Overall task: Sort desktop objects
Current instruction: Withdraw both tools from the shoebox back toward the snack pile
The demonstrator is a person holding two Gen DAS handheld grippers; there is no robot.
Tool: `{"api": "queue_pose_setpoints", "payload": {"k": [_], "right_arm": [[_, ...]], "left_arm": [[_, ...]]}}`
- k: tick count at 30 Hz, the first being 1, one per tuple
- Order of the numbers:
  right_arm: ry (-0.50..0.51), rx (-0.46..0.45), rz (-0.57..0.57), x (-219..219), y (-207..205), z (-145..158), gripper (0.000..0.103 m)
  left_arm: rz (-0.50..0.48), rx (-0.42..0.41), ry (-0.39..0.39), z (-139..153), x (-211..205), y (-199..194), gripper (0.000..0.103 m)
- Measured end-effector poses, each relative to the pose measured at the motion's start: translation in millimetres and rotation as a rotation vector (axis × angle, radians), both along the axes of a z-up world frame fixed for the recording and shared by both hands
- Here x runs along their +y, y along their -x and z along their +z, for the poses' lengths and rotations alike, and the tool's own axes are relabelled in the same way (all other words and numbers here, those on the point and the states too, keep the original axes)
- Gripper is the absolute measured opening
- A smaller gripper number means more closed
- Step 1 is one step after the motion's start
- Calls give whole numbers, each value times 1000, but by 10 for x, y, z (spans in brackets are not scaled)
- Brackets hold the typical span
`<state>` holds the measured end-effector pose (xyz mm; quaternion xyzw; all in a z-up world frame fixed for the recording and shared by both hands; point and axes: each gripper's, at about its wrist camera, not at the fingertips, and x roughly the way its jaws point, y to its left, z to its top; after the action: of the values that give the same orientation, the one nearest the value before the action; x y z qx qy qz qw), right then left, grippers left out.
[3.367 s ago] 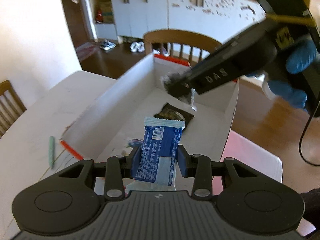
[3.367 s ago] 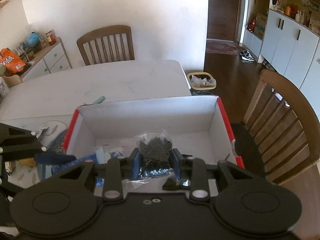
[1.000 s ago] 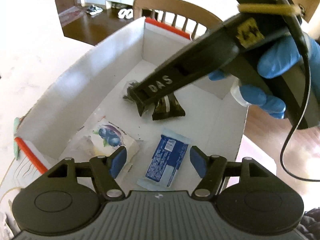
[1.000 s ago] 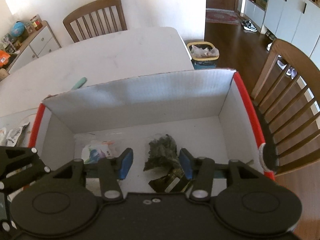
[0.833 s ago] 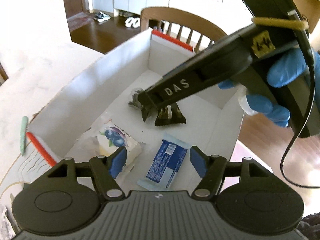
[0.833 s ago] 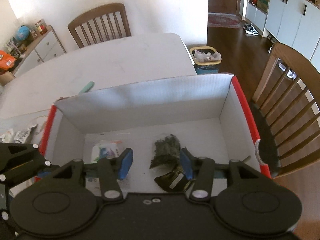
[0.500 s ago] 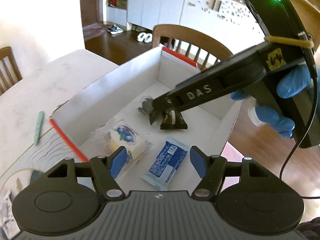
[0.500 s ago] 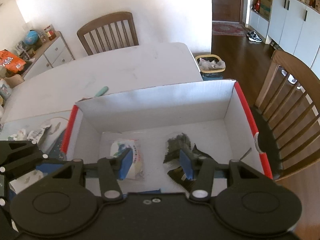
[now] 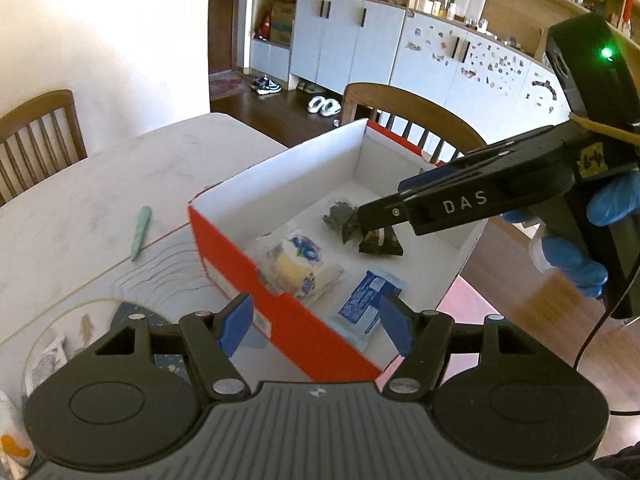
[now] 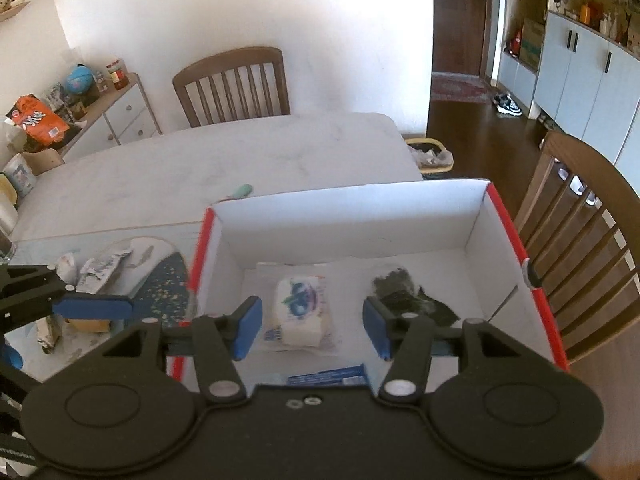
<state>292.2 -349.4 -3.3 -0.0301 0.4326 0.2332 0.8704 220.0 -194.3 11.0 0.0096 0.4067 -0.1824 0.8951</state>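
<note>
One "DAS" label, right gripper [image 9: 352, 236].

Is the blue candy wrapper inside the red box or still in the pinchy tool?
Inside. The blue wrapper lies flat on the floor of the box, and the left tool above it is open, holding nothing.

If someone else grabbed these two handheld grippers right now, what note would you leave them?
Left gripper: open, empty, hovering over the near corner of the red-and-white box.
Right gripper: open, empty, above the box.
In the box: blueberry-print cake packet, blue snack bar wrapper, clear bag of dark bits, dark wrapper.
Done: those four are sorted into the box.
Left: wrappers and scraps on the placemat left of the box, and a green stick-like item on the table; whether it belongs in the box I cannot tell.
</note>
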Motion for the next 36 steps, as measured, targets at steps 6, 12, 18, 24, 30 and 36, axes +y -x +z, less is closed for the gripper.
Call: {"api": "queue_pose_setpoints", "payload": {"k": [6, 12, 18, 24, 30, 36], "right_arm": [[10, -24, 2, 231, 188, 61, 65], [-2, -39, -2, 538, 354, 121, 70], [-20, -51, 6, 883, 519, 133, 73], [-32, -54, 11, 1227, 694, 68, 81], [-33, -69, 30, 1552, 866, 5, 84], [-12, -74, 40, 1796, 979, -62, 86]], "left_arm": [[20, -6, 27, 14, 235, 143, 75], [38, -24, 28, 25, 564, 340, 84], [65, -35, 21, -3, 940, 571, 90], [104, -52, 17, -45, 1319, 800, 101], [153, -75, -4, -104, 1663, 998, 103], [207, -87, -29, -149, 1947, 1138, 103]]}}
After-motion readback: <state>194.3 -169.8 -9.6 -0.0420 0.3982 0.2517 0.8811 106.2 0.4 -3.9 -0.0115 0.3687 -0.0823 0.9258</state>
